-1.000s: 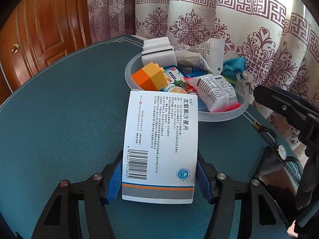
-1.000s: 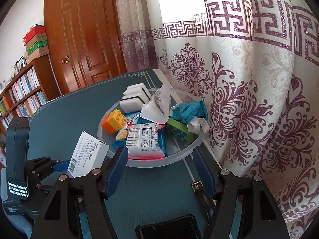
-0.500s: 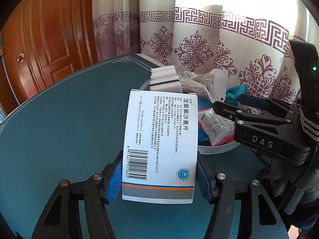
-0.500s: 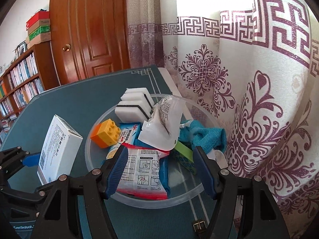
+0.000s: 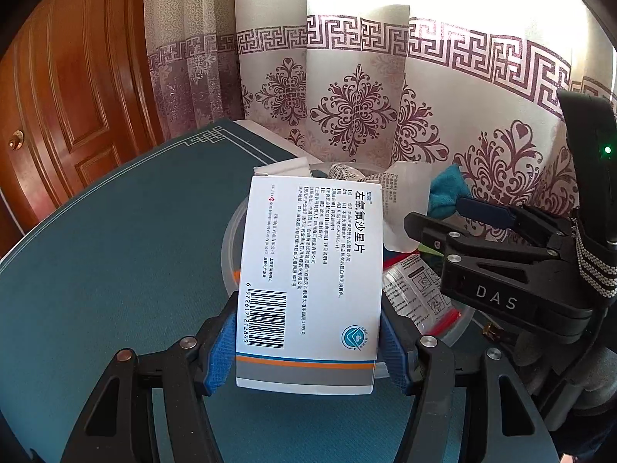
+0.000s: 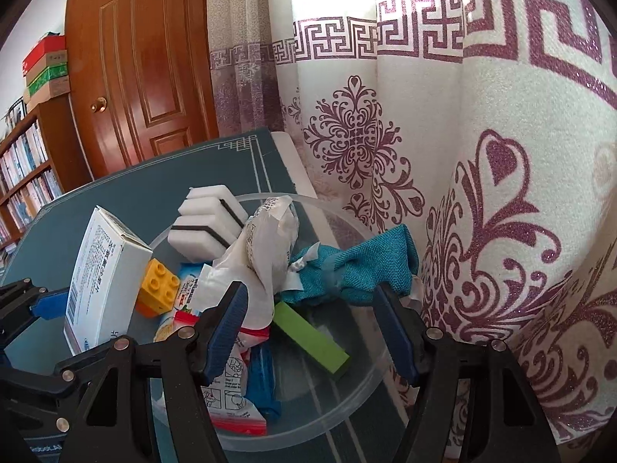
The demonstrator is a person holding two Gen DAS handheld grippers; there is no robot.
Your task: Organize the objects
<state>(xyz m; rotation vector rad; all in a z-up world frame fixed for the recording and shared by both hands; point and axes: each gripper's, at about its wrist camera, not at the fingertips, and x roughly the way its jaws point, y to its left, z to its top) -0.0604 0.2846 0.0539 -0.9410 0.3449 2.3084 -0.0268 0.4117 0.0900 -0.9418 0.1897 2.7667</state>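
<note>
White cardboard is what your left tongs (image 5: pixel 308 351) are pinching: a medicine box (image 5: pixel 312 270), clamped by its 2 long side faces near the barcode end, filling the centre of the left wrist frame. It is light and stiff but hollow, so I judge that a hard squeeze would dent the walls; your grip low on the narrow sides looks sound, and the glossy print may slip if you loosen too early.

In the right wrist frame the box (image 6: pixel 104 277) sits at centre left, tilted, hanging over the near-left rim of the clear plastic basin (image 6: pixel 347 397). The basin already holds white sponges (image 6: pixel 208 227), a yellow toy brick (image 6: pixel 158 285), a crumpled white packet (image 6: pixel 266 247), a teal cloth (image 6: pixel 366 262), a green block (image 6: pixel 312 339) and a red-edged sachet (image 6: pixel 231 386).

Your right tongs (image 6: pixel 312 332) are spread wide and hold nothing, hovering over the basin's near half; in the left wrist frame they show at centre right (image 5: pixel 478 223).

Against 1 second ago, the box has travelled from the teal bench (image 5: pixel 115 270) short of the basin to a spot above its rim, and the basin now lies mostly hidden behind it. The right tongs have also closed in over the basin. Lower the box before you release, choosing the gap beside the brick.
</note>
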